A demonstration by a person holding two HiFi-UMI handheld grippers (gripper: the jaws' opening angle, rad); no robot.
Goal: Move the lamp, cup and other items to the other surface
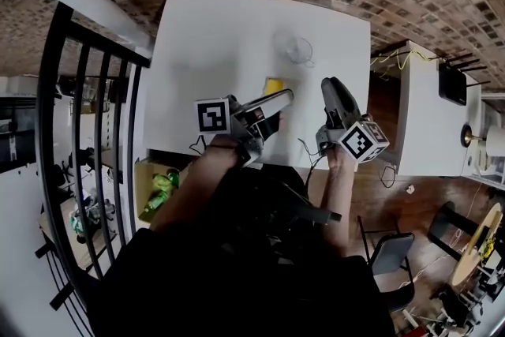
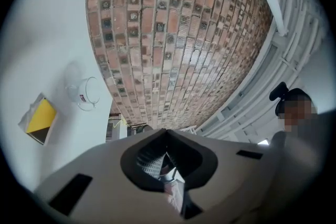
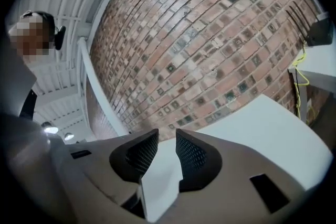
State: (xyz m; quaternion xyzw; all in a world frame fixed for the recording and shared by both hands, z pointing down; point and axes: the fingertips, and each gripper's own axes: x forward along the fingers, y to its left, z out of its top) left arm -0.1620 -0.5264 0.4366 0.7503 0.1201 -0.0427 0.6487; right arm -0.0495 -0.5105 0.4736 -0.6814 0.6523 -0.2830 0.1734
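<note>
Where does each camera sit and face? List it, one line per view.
Head view: on the person's head, looking steeply down at the white table; forearms, left gripper, right gripper show.
Left gripper view: on that gripper, facing the brick wall; jaws together.
Right gripper view: on that gripper, facing brick wall and table; jaws apart.
Shared: head and left gripper views show the glass cup.

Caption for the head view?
Left gripper and right gripper over white table, short of glass cup and yellow item.
</note>
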